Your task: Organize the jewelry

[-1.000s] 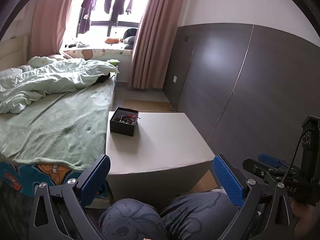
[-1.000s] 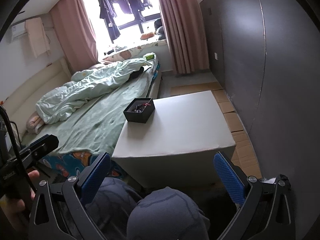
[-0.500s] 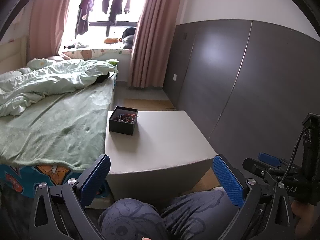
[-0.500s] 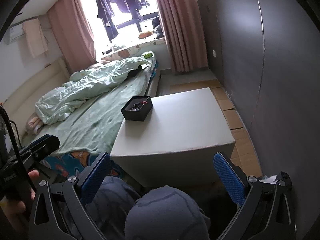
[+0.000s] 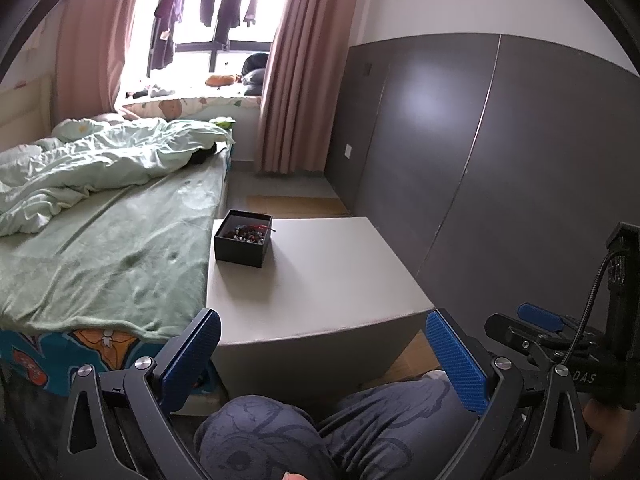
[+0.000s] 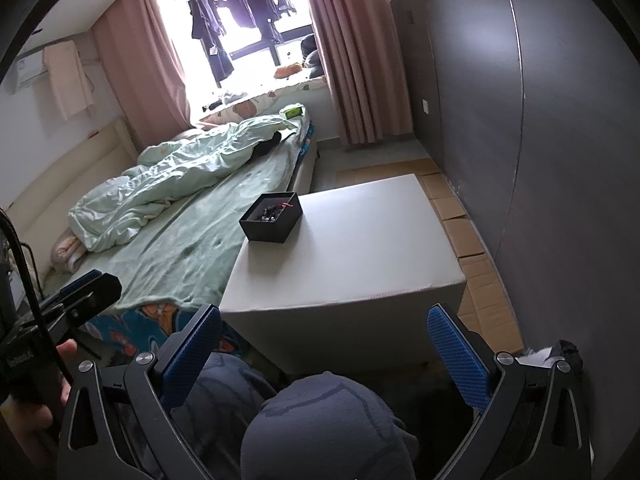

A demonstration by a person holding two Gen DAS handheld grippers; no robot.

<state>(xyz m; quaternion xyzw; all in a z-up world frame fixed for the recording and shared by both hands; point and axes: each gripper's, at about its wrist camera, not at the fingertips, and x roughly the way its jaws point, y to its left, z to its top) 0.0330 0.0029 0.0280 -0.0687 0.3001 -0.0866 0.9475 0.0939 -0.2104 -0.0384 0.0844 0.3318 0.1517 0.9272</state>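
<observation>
Jewelry (image 5: 247,233), mixed beads with a red strand, fills small black square box (image 5: 243,238) at far-left corner of pale grey block table (image 5: 320,280). Left gripper (image 5: 322,358) spread wide, empty, hovering above knees. Right view: right gripper (image 6: 324,350) likewise gaping, empty; box (image 6: 272,218) same corner, well apart.

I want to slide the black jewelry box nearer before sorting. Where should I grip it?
Probably one upright side wall of the black jewelry box, from above with the left hand-held gripper: it stands open-topped at the table's bed-side far corner, one finger inside, one outside.
</observation>
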